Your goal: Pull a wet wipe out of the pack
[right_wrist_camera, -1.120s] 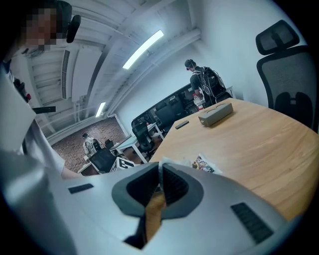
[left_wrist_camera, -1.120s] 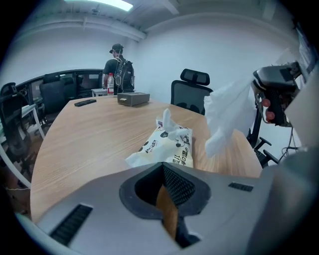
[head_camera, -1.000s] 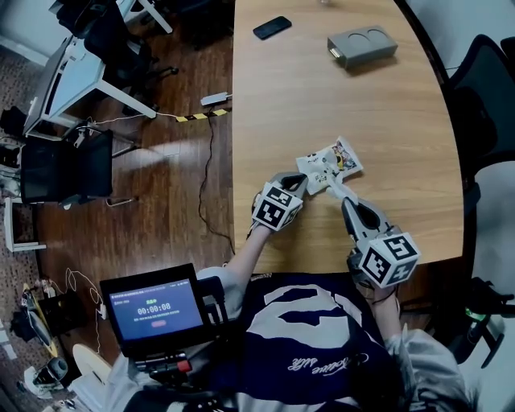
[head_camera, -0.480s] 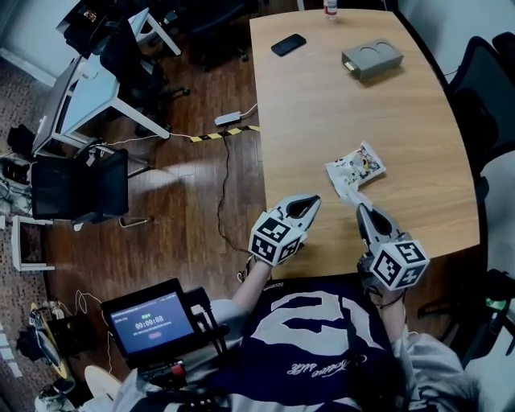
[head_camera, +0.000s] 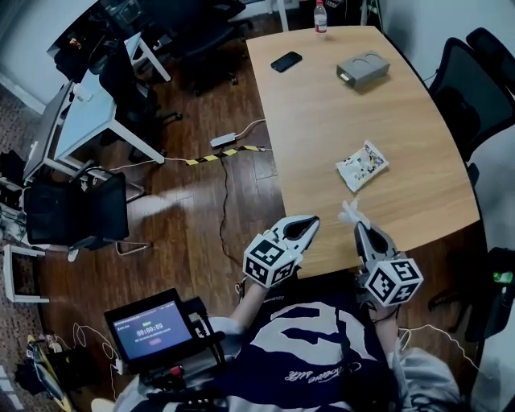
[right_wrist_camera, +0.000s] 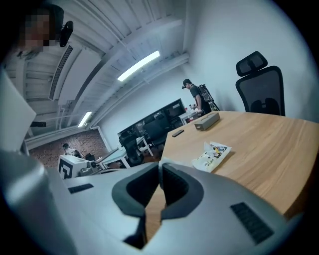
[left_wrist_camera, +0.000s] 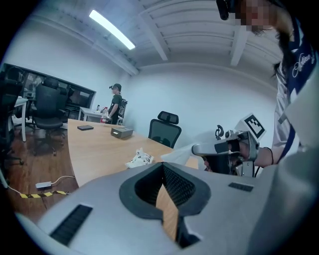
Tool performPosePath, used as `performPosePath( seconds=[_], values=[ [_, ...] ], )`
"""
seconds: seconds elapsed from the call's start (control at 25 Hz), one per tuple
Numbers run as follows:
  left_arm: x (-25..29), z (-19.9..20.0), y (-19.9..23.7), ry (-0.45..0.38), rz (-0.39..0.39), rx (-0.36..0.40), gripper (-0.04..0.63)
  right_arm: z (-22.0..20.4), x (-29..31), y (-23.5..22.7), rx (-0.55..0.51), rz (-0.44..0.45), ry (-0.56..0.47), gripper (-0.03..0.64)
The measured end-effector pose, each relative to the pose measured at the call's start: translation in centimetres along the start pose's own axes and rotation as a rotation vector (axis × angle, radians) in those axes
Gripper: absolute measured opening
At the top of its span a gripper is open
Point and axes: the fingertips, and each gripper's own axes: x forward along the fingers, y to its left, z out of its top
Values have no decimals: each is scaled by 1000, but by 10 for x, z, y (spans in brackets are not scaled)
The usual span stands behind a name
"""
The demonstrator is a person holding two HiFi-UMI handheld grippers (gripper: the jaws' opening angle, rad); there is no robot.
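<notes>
The wet wipe pack point(head_camera: 362, 165) lies flat on the wooden table point(head_camera: 338, 113), with no gripper touching it; it also shows as a small white pack point(left_wrist_camera: 140, 159) in the left gripper view and as the pack point(right_wrist_camera: 212, 154) in the right gripper view. My right gripper point(head_camera: 356, 225) is near the table's front edge, shut on a white wet wipe point(head_camera: 348, 212) that hangs free of the pack. The left gripper view shows that wipe point(left_wrist_camera: 175, 155) sticking out of the right gripper point(left_wrist_camera: 195, 148). My left gripper point(head_camera: 310, 220) is beside it to the left, shut, with nothing held.
At the table's far end lie a black phone point(head_camera: 286, 61), a grey box point(head_camera: 363, 68) and a bottle point(head_camera: 320, 16). Office chairs point(head_camera: 459, 72) stand along the right side. A cable with striped tape point(head_camera: 229, 149) crosses the floor on the left. A person point(left_wrist_camera: 116, 102) stands far off.
Both grippers have drawn back from the pack toward the table's front edge. The left one let go of the pack. The wipe came away from the pack in the right gripper.
</notes>
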Motion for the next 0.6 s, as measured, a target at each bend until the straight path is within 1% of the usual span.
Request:
performPosePath(
  seconds=[0.08, 0.16, 0.32, 0.44, 0.6],
  values=[
    [2, -20, 2, -7, -15, -13, 3, -23, -1, -8, 2, -16, -6, 0],
    [-2, -32, 2, -14, -27, -45, 3, -36, -7, -10, 5, -35, -9, 0],
    [-19, -24, -9, -31, -41, -113, 3, -26, -36, 3, 6, -78, -14, 0],
    [-28, -17, -23, -32, -36, -109, 3, -19, -55, 9, 10, -92, -19, 0],
    [-47, 0, -53, -42, -36, -88, 3, -8, -89, 31, 2, -88, -31, 0]
  ],
)
